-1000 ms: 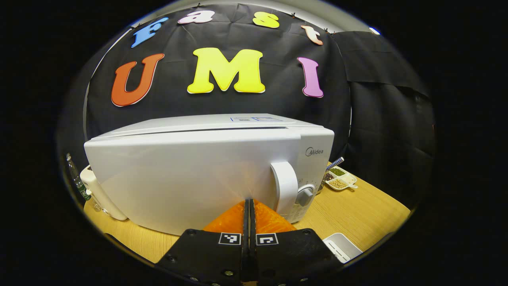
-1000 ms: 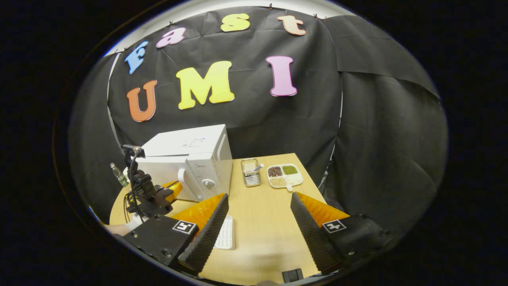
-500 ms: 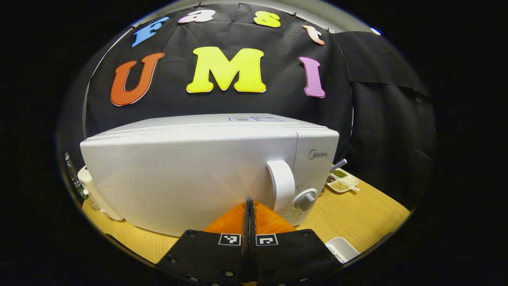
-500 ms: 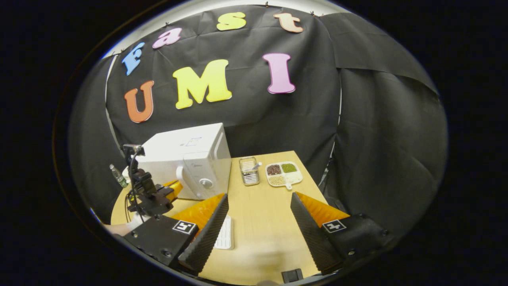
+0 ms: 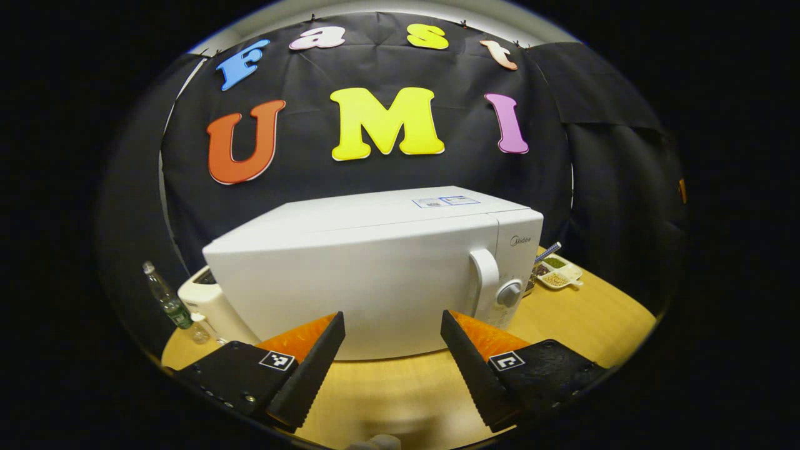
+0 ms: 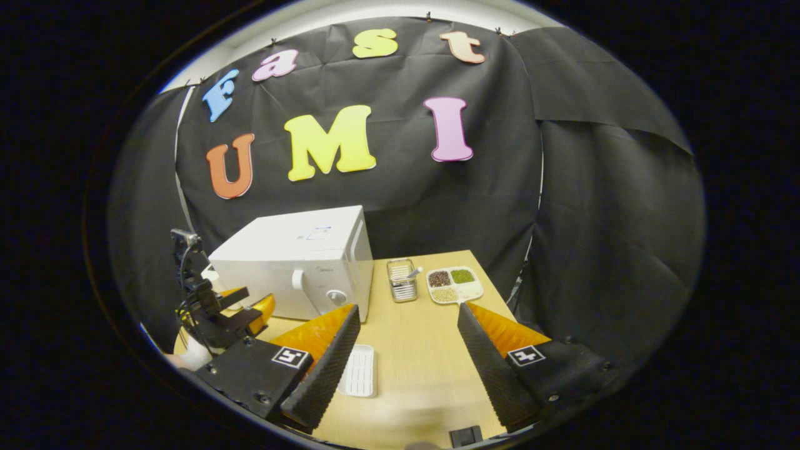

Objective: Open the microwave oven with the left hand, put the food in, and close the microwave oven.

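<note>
The white microwave (image 5: pixel 375 275) stands on the wooden table (image 5: pixel 581 319) with its door shut; the handle (image 5: pixel 486 284) and a round knob (image 5: pixel 509 294) are at its right end. My left gripper (image 5: pixel 391 314) is open, a short way back from the door, with nothing between its fingers. In the right gripper view the microwave (image 6: pixel 300 265) sits at the back left, with the left gripper (image 6: pixel 250 307) in front of its door. My right gripper (image 6: pixel 409 307) hangs open and empty over the middle of the table.
A white slotted tray (image 6: pixel 359 370) lies near my right gripper's left finger. A metal basket (image 6: pixel 402 289) and a divided dish of beans (image 6: pixel 455 284) stand right of the microwave. A bottle (image 5: pixel 165 297) and a white appliance (image 5: pixel 206 303) sit to its left.
The left gripper, shut and pressed against the door before, has pulled back and opened. The door went from slightly ajar to shut. The right gripper barely moved.
</note>
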### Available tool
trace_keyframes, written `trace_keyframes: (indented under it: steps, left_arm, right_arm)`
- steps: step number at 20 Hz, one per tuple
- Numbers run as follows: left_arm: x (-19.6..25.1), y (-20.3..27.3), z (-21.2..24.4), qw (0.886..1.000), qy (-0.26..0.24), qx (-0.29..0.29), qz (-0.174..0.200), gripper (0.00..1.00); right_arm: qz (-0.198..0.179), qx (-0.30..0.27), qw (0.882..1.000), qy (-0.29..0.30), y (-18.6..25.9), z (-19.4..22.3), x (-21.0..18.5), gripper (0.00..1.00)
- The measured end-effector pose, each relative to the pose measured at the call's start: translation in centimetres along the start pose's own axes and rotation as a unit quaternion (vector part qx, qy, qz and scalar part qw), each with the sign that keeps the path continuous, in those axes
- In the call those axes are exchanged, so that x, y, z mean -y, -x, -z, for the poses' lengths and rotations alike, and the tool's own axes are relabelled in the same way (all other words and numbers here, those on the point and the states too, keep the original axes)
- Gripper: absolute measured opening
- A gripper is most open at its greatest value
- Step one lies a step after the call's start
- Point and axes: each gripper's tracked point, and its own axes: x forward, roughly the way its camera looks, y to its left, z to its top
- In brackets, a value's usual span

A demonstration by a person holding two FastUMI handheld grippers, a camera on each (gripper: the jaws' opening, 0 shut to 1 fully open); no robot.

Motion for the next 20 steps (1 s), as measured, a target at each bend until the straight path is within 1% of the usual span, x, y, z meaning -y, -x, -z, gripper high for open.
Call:
trace_keyframes:
  steps: [1, 3, 6, 7, 11, 13, 14, 16, 20]
  left_arm:
    - [-0.4, 1.0, -0.4, 1.0, -0.002, 0.001, -0.001, 0.97]
    - [-0.5, 3.7, -1.5, 1.0, 0.01, 0.007, 0.003, 0.96]
    - [1.0, 8.1, -4.4, 0.997, 0.061, 0.025, 0.03, 0.96]
    - [1.4, 9.9, -5.5, 0.996, 0.069, 0.034, 0.036, 0.96]
    - [0.1, 15.8, -11.0, 0.995, 0.058, 0.083, 0.024, 0.96]
    - [-0.5, 18.9, -14.0, 0.991, 0.063, 0.111, 0.028, 0.97]
    - [-1.0, 20.1, -15.2, 0.99, 0.06, 0.124, 0.026, 0.97]
    - [-3.3, 21.7, -16.4, 0.99, 0.049, 0.132, -0.001, 0.96]
    - [-6.4, 24.1, -17.7, 0.988, 0.068, 0.136, -0.033, 0.97]
  right_arm:
    - [0.003, 0.007, 1.0, 0.003, 0.4, -0.2, -0.2, 0.92]
    - [0.006, 0.017, 1.0, 0.008, 1.3, -0.6, -0.9, 0.92]
    - [0.004, 0.032, 0.999, 0.024, 2.7, -0.9, -2.4, 0.92]
    - [0.001, 0.038, 0.999, 0.026, 3.1, -1.0, -2.9, 0.92]
    - [-0.006, 0.068, 0.997, 0.022, 5.3, -2.3, -5.4, 0.92]
    - [-0.008, 0.082, 0.996, 0.02, 6.2, -3.2, -6.2, 0.92]
    - [-0.009, 0.091, 0.996, 0.018, 6.8, -3.8, -6.5, 0.92]
    - [-0.005, 0.113, 0.993, 0.016, 7.9, -5.4, -6.9, 0.92]
    - [0.007, 0.154, 0.988, 0.023, 10.3, -8.5, -7.0, 0.92]
